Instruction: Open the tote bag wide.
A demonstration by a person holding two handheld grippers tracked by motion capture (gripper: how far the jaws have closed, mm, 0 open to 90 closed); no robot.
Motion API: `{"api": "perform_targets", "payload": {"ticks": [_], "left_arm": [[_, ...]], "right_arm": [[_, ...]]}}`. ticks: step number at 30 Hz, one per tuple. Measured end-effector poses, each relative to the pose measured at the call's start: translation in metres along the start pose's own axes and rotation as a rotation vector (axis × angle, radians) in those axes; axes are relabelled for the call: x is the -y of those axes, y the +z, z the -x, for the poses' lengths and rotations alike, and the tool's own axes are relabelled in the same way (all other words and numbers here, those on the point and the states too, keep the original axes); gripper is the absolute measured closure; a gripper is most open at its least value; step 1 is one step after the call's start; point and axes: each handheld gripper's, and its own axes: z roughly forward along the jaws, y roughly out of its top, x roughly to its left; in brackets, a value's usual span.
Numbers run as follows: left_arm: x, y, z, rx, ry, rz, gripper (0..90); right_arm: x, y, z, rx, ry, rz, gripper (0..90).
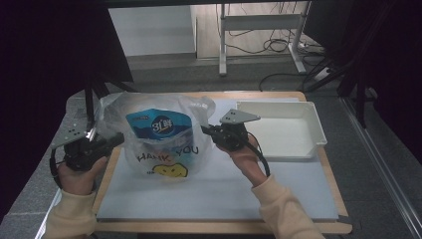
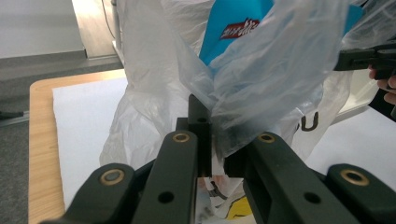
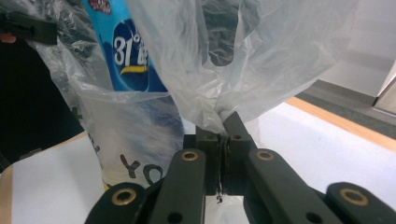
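Tool jaws of both the left tool [image 1: 117,139] and the right tool [image 1: 205,129] are clamping the thin clear plastic bag [image 1: 164,149] around the blue packet [image 1: 158,125], so pulling evenly apart is keeping the film from tearing.

I see a dim high view, black corners, soft even room light, glare on the plastic bag [image 1: 159,134], close black links blurred in both gripper views.

A wooden bench [image 1: 318,94] topped with a white sheet [image 1: 219,191] stands on grey carpet [image 1: 383,164]. Beyond its far edge stands a white metal table frame [image 1: 259,22], with black cables [image 1: 276,47] lying on the pale floor behind. Dark curtains [image 1: 50,45] hang at both sides.
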Motion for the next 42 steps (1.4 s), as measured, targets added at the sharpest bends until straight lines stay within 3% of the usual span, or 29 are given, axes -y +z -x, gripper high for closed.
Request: {"api": "perform_targets", "payload": {"ticks": [9, 42], "left_arm": [[0.012, 0.005, -0.004, -0.009, -0.011, -0.030, 85.1], [0.047, 0.038, -0.020, -0.005, -0.053, -0.157, 85.1]], "right_arm": [[0.014, 0.004, 0.001, 0.010, -0.026, -0.028, 87.0], [0.053, 0.031, 0.013, 0.019, 0.002, -0.175, 87.2]]}}
